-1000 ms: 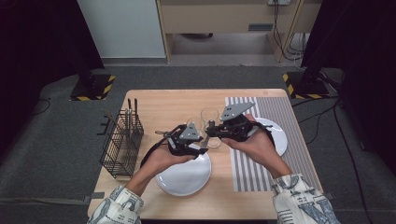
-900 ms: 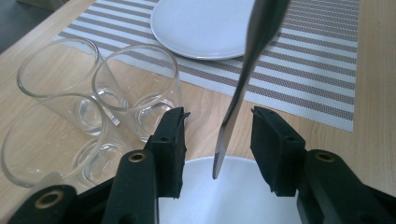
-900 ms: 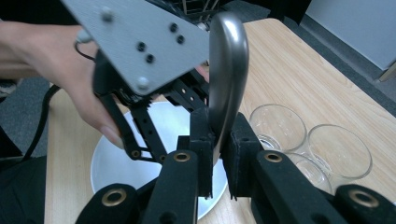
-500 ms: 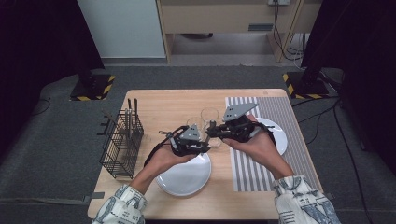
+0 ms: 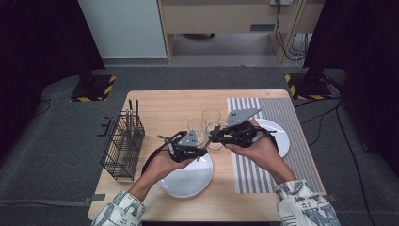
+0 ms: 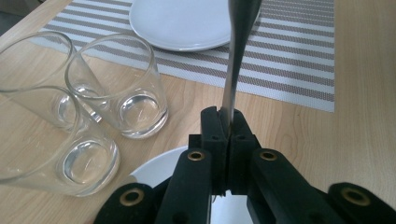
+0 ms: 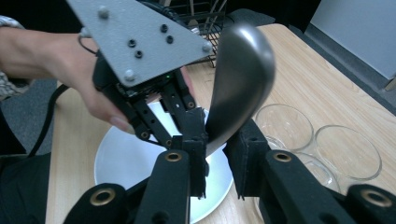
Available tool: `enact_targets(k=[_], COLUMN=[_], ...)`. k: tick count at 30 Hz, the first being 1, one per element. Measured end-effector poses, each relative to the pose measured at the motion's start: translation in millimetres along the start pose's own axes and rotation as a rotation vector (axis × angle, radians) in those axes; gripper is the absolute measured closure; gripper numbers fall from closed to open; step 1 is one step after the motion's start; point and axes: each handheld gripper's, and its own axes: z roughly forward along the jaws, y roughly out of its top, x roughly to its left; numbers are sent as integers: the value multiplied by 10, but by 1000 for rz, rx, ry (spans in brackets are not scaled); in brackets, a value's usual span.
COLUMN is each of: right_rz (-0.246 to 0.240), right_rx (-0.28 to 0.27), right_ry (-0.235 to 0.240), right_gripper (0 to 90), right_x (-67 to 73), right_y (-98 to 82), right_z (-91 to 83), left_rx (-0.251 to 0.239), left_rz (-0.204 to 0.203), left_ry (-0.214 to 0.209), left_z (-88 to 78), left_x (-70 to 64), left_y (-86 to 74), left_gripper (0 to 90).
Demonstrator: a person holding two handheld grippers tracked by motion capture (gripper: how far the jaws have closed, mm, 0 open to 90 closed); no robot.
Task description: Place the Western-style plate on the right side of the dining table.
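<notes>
Handover in progress over the middle of the high view: the left gripper (image 6: pixel 223 119) is clamping the spoon (image 6: pixel 235 56), its jaws having just been closing, and in the left gripper view they are sitting tight on the thin handle low in the centre of the frame, with the handle running up to the top edge

The right gripper (image 7: pixel 222 140) is letting go. Its jaws have just been opening a little. In the right gripper view the spoon bowl is standing between them at centre, leaning on the left-hand jaw with a slim gap showing at the right-hand jaw, so the grip is looking released or nearly so

The spoon is hanging in the air between the two grippers, above the table (image 5: pixel 169 103), just over the top edge of the near plate (image 5: pixel 186 181) and just below the two glasses (image 5: pixel 203 123)

Likely meaning: the spoon is passing to the left hand, probably heading for the wire basket (image 5: pixel 122 141) at the left of the frame. The right gripper needs to be clearing off before the left one swings

The far plate (image 5: pixel 280 134) is sitting on the striped placemat (image 5: pixel 282 113) at the right, untouched
</notes>
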Motion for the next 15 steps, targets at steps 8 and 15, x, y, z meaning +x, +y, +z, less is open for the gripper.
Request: enact_targets(k=[8, 15], right_rz=[1, -8], right_rx=[-11, -15], right_ry=[-90, -155], right_gripper=[667, 615], right_x=[49, 89], right_y=[26, 73], right_z=[75, 82], left_rx=[17, 8], left_rz=[-18, -14], left_ry=[14, 7], left_z=[-5, -20], left_x=[-13, -50], left_y=[-19, -47], left_gripper=[888, 888])
